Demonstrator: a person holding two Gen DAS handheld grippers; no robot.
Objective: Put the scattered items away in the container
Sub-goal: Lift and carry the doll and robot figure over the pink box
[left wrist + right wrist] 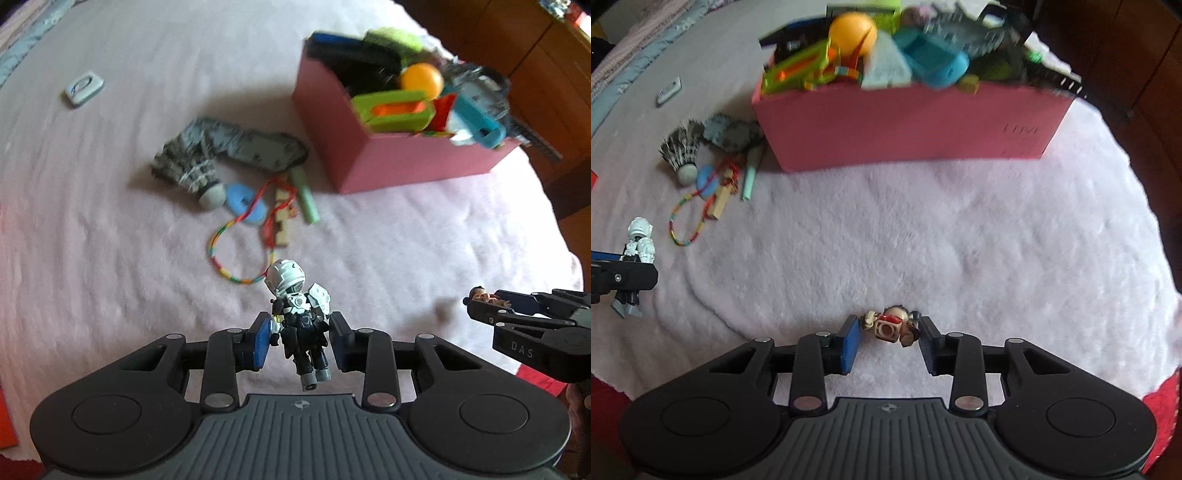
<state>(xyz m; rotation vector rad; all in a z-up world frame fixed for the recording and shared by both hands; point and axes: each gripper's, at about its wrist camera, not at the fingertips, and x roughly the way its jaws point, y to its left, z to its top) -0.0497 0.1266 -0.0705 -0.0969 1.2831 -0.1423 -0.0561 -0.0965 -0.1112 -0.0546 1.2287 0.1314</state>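
Observation:
My left gripper is shut on a white-and-black armoured toy figure, held above the pale fluffy blanket; both also show at the left edge of the right wrist view. My right gripper is shut on a small brown-and-red toy figure; it appears at the right of the left wrist view. The pink box, heaped with toys, stands ahead in both views. Scattered left of it lie a shuttlecock, a blue disc, a multicoloured cord loop, a wooden piece and a green stick.
A grey patterned pouch lies by the box. A small grey square item lies far left on the blanket. Dark wooden furniture stands behind the box. The blanket edge drops off at right.

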